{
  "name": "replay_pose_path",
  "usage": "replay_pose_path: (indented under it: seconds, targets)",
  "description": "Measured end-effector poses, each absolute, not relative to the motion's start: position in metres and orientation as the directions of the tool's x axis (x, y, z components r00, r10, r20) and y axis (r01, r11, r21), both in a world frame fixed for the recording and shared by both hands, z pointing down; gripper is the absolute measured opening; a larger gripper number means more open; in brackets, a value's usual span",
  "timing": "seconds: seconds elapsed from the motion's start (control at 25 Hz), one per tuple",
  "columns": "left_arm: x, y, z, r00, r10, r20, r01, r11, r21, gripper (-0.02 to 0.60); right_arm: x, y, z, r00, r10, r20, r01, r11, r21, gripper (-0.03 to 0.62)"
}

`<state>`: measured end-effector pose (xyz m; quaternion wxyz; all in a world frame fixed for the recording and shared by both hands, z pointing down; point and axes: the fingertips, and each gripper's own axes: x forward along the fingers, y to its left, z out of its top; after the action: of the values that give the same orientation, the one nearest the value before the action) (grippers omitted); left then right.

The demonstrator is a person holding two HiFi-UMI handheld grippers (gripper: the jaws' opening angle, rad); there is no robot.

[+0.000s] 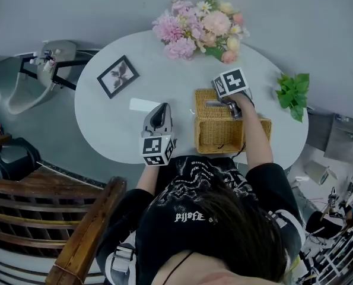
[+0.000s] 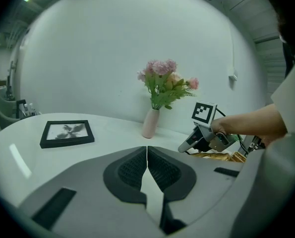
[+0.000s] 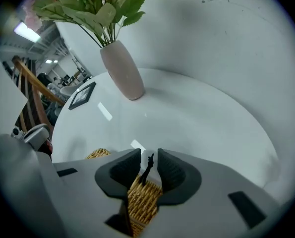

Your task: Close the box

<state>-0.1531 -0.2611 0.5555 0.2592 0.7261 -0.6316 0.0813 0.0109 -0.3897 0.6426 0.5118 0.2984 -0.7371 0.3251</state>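
On the white table (image 1: 117, 120) the wicker box (image 1: 219, 134) looks light and stiff; the right gripper (image 3: 148, 156) straddles its lid's black loop (image 3: 147, 169) with jaws parted, while the left gripper (image 2: 147, 157) is closed and empty.

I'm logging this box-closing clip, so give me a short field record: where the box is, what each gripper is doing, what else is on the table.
box: wicker box, table's near right side
left gripper: jaws together, empty, left of the box
right gripper: jaws apart, black cord loop upright between them, over the wicker
also on white table: picture frame, flowers in a vase
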Motion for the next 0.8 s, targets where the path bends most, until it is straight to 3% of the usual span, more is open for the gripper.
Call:
replay_pose_path:
  seconds: [0.12, 0.2, 0.44, 0.8]
  targets:
    - [-0.173, -0.261, 0.558, 0.136, -0.882, 0.451, -0.966, -0.018, 0.256, 0.025, 0.014, -0.392, 0.647, -0.282, -0.102, 0.954, -0.785, 0.597, -0.168, 0.124]
    - [-0.183, -0.259, 0.56, 0.104, -0.884, 0.455, -0.968, 0.014, 0.249, 0.025, 0.017, -0.396, 0.648, -0.282, -0.106, 0.954, -0.802, 0.571, -0.174, 0.048]
    - [-0.184, -0.257, 0.562, 0.098, -0.882, 0.461, -0.97, 0.019, 0.244, 0.025, 0.017, -0.398, 0.645, -0.317, -0.09, 0.944, -0.807, 0.548, -0.219, 0.04]
    - [-0.171, -0.253, 0.553, 0.136, -0.891, 0.432, -0.968, -0.026, 0.251, 0.025, 0.016, -0.403, 0.609, -0.395, -0.182, 0.9, -0.811, 0.529, -0.25, 0.034]
